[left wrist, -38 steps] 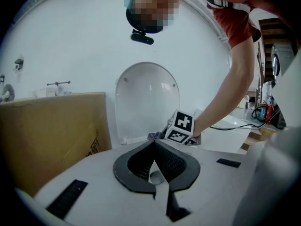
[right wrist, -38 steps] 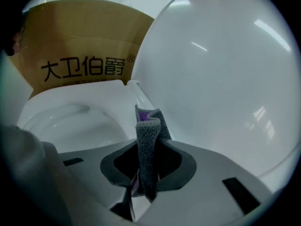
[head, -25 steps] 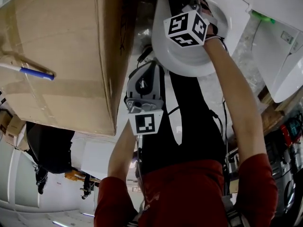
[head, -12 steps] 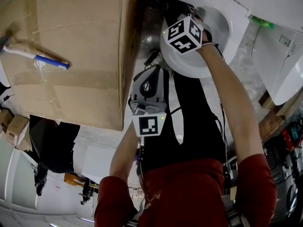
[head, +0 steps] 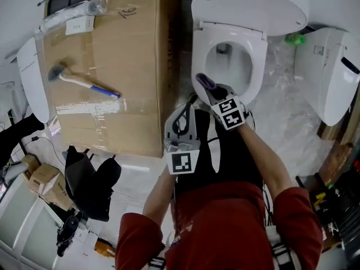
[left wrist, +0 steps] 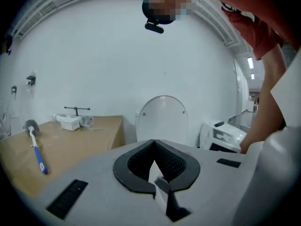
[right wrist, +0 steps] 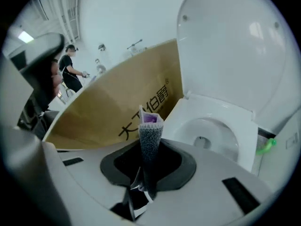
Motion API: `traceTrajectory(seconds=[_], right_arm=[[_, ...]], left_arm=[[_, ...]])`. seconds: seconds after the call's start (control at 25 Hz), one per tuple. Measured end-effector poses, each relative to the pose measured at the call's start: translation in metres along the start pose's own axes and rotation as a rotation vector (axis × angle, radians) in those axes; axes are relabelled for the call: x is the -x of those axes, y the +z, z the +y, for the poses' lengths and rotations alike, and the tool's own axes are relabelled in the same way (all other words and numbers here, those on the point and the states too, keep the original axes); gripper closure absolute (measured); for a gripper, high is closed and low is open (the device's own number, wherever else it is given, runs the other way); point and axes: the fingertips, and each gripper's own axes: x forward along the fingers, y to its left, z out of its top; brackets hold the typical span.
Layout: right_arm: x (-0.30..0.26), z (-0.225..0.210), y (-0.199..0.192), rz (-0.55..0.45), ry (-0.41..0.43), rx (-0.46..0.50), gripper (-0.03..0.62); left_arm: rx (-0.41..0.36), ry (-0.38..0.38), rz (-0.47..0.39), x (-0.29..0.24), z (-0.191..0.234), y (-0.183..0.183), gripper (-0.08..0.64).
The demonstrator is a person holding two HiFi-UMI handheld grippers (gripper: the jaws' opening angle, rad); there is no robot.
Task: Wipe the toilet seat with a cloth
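while the right hand-held gripper (right wrist: 149,147) is grasping the cloth (right wrist: 150,122), the left hand-held gripper (left wrist: 154,149) is clenching nothing.
cardboard box (head: 112,66) is flanking the toilet seat (head: 257,66).

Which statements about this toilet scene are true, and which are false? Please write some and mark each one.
1. The toilet has its lid up. True.
2. The right gripper has its jaws shut on a cloth. True.
3. The left gripper holds something. False: its jaws are shut on nothing.
4. The brush lies in the bowl. False: it lies on the box.
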Motion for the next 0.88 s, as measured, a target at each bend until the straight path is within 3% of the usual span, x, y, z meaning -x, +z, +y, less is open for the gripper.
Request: traceTrajectory(seconds=[0.08,0.2,0.32,0.64,0.88], right_arm=[[0.046,0.003,0.01,-0.061,-0.017,-0.053,0.529],[0.119,0.0,0.033,-0.158,-0.053,-0.1,0.529],[0.19,-0.009,0.06,-0.256,-0.099,-0.127,0.529],[0.367,-0.024,0.145,-0.589,-0.254,-0.15,0.529],[0.48,-0.013,0.206,-0.876,-0.357,-0.076,0.529]], left_arm=[[0.038,0.028,-0.077,0.005,0.003,0.038,0.546],[0.024,0.047,-0.154,0.013,0.002,0.093,0.546],[0.114,0.094,-0.238,0.026,0.0,0.143,0.546],[0.062,0.051,-0.376,0.057,-0.009,0.265,0.546],[0.021,0.041,-0.481,0.082,0.0,0.354,0.546]])
